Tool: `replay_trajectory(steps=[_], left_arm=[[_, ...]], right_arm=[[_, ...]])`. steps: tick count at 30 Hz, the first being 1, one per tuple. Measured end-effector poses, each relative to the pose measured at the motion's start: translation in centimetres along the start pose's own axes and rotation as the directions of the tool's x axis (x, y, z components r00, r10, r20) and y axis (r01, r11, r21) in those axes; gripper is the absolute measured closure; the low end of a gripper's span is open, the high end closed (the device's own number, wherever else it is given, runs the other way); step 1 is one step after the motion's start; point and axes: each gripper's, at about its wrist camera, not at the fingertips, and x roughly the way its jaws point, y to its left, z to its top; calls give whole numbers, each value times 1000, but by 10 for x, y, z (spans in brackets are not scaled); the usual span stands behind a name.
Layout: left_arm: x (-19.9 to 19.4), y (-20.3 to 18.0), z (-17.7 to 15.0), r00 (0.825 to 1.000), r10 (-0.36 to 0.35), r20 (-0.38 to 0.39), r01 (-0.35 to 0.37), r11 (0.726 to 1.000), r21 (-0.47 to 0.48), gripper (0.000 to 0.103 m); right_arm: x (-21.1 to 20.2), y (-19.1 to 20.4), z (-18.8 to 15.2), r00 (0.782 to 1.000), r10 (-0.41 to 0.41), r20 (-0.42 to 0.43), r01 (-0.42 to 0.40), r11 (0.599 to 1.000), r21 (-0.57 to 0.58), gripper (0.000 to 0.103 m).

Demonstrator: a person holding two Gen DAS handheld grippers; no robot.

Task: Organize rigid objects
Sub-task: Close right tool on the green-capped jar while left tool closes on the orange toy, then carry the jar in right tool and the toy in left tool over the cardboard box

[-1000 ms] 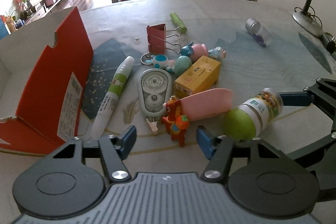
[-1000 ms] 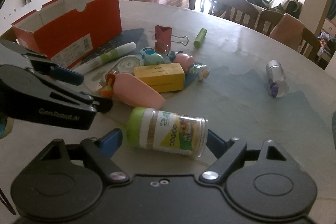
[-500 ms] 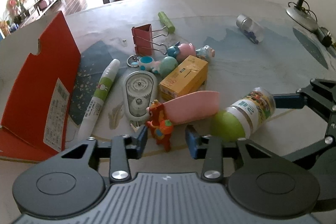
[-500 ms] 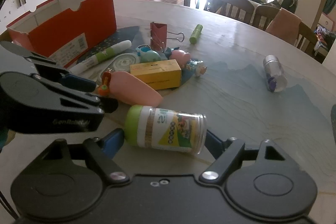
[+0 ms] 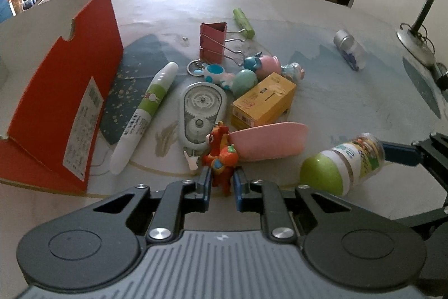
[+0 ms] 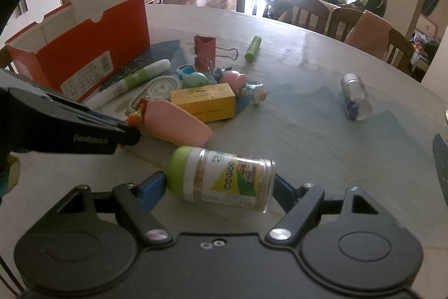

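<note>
My left gripper [image 5: 221,182] is shut on a small orange toy horse [image 5: 219,159] at the near edge of a pile of small objects. The horse also shows in the right wrist view [image 6: 135,115] beside the left gripper's body. My right gripper [image 6: 218,189] has its blue fingers against both ends of a clear jar with a green cap [image 6: 221,178], which lies on its side; the jar also shows in the left wrist view [image 5: 343,166]. An open red cardboard box [image 5: 64,91] stands at the left.
The pile on the round table [image 6: 308,131] holds a pink case [image 5: 268,140], a yellow box [image 5: 263,102], a correction tape [image 5: 201,111], a white and green pen [image 5: 144,114], red binder clips [image 5: 212,42] and small toys. A small vial [image 5: 350,49] lies far right; a lamp base [image 5: 414,42] stands beyond.
My left gripper moved forward and its jaws closed from wide open onto the toy horse. My right gripper closed in on the jar's two ends.
</note>
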Motion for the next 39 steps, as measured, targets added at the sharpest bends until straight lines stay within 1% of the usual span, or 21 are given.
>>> replay_trajectory(steps=[3,13,18,23,31,35,39], left_arm=[[-7,6,1,1000,-15,7,15,1000,-18,87],[-37,28,4,999,-32,37,35,996,-79,88],[-50,39,5,998,-31,54,36,994,-105,88],[-65,48,6,996,-51,68,59,989,-133,88],[-97,61,9,990,-69,119,85,987,-136,88],[-114,72,14,986,-84,144,103,987,-126,88],[-128,87,22,980,-92,175,112,987,-113,88]], right_arm=[[-9,1,1,1000,2,13,-2,1000,10,23],[-38,3,7,999,22,48,-24,999,29,23],[-52,7,12,997,34,71,-36,999,26,23],[-63,11,19,995,48,89,-49,999,16,23],[-77,22,36,991,66,115,-63,998,-23,23],[-85,29,50,989,77,125,-75,997,-21,23],[-88,41,64,987,67,146,-62,997,-38,23]])
